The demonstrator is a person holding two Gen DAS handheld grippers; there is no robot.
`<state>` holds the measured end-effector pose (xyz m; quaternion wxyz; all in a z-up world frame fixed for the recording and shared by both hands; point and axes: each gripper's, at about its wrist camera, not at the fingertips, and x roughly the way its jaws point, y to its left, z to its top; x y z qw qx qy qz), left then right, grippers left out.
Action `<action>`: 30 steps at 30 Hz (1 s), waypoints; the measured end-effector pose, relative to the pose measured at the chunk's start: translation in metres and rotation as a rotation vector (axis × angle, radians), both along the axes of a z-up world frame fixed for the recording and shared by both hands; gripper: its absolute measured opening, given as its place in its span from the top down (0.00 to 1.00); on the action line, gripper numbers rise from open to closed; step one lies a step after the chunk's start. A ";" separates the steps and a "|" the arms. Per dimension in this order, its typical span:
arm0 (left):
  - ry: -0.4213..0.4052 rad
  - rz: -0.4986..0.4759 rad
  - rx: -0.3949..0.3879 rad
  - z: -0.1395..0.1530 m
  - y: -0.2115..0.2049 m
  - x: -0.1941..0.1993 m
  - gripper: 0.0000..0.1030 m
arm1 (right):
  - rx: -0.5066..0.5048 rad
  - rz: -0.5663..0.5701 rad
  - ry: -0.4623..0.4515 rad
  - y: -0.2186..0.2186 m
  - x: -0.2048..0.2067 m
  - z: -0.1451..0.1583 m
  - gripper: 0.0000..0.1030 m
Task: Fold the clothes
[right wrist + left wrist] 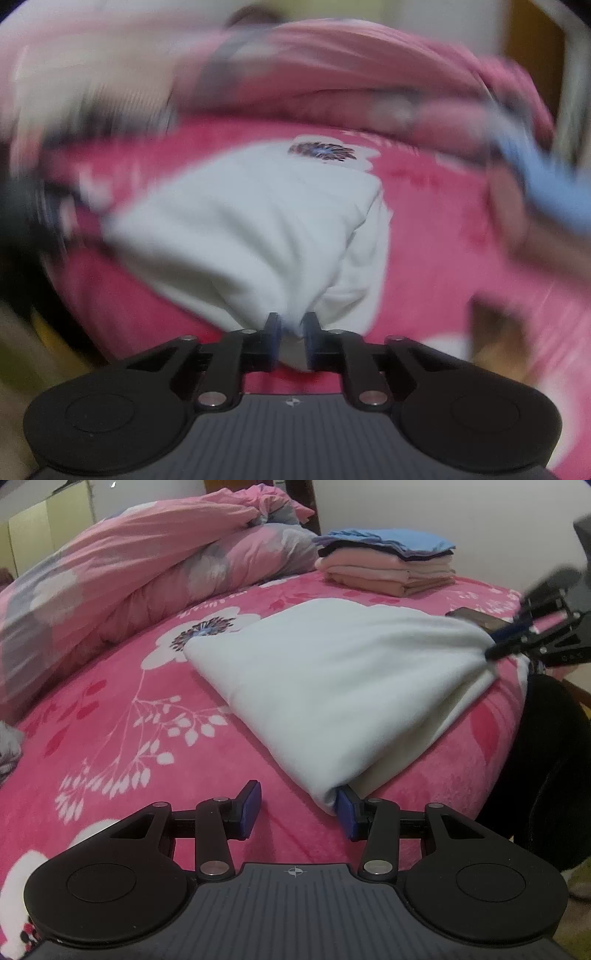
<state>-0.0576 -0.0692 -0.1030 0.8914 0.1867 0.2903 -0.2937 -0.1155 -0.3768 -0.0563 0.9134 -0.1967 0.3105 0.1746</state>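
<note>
**White garment half-folded on the bed, one corner pinched**

Your white garment (332,686) lies folded over on the pink floral bed cover (110,709), one folded edge running from the flower print toward your left tongs (299,808). Those left tongs sit low at the near corner of the cloth with the jaws apart. The right blue pad (345,812) touches the corner of the fabric, which drapes against its outer side, while the left pad (251,805) stands clear over the bare cover. Nothing is clamped between them, so they are released.

Your right tongs (291,332) are at the far right corner of the garment as the left wrist camera sees it (495,651). They are narrowed onto a bunch of white cloth. In the right wrist view the fabric gathers into the small gap between the pads and the folds pull toward it, so they are grasping the garment. That view is heavily blurred, and little beyond the cloth and the cover can be read in it.

Behind the garment, near the wall, a stack of folded clothes (388,568) rests on the bed: pale pink pieces below, a dark layer, then light blue on top. A rumpled pink quilt (129,572) is heaped along the left side of the bed. A dark flat object (469,614) lies just beyond the garment near your right tongs, but I cannot tell what it is. No containers show in either view.
</note>
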 end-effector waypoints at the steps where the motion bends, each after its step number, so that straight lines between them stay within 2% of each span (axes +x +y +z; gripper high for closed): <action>1: 0.000 -0.002 0.000 0.000 0.000 0.000 0.56 | -0.102 0.021 -0.041 0.005 -0.003 0.000 0.90; 3: -0.001 -0.005 -0.001 -0.001 0.001 0.001 0.56 | -0.295 0.048 -0.121 0.014 -0.006 -0.002 0.96; 5: -0.002 -0.008 -0.001 -0.001 0.001 0.001 0.56 | -0.418 0.013 -0.176 0.014 -0.005 -0.005 0.96; 7: -0.003 -0.011 -0.002 -0.001 0.001 0.001 0.56 | -0.392 -0.047 -0.177 0.006 -0.005 -0.004 0.96; 8: -0.004 -0.013 -0.002 -0.001 0.001 0.001 0.56 | -0.326 -0.085 -0.163 0.001 -0.006 -0.001 0.96; 11: -0.001 -0.016 -0.007 -0.001 0.002 0.002 0.56 | -0.042 -0.210 -0.100 -0.020 -0.010 0.011 0.94; 14: 0.005 -0.014 -0.014 -0.002 0.003 0.003 0.56 | 0.349 -0.342 -0.005 -0.053 -0.012 0.017 0.93; 16: 0.009 -0.013 -0.019 -0.002 0.003 0.004 0.55 | 0.562 -0.422 0.071 -0.072 -0.006 0.013 0.89; 18: 0.012 -0.013 -0.021 -0.002 0.004 0.004 0.55 | 0.691 -0.481 0.124 -0.086 0.005 0.008 0.87; 19: 0.013 -0.013 -0.021 -0.002 0.004 0.004 0.55 | 0.723 -0.498 0.140 -0.090 0.012 0.006 0.87; 21: 0.013 -0.010 -0.021 -0.002 0.004 0.003 0.55 | 0.746 -0.511 0.162 -0.093 0.026 0.004 0.86; 23: 0.011 -0.007 -0.018 -0.002 0.003 0.003 0.55 | 0.726 -0.488 0.175 -0.089 0.041 0.006 0.82; 25: 0.010 -0.006 -0.017 -0.002 0.002 0.003 0.55 | 0.668 -0.448 0.206 -0.079 0.058 0.006 0.66; 26: 0.011 -0.006 -0.017 -0.002 0.003 0.003 0.54 | 0.627 -0.429 0.219 -0.073 0.063 0.007 0.62; 30: 0.015 -0.004 -0.022 -0.002 0.005 0.004 0.53 | 0.468 -0.379 0.269 -0.054 0.075 0.004 0.60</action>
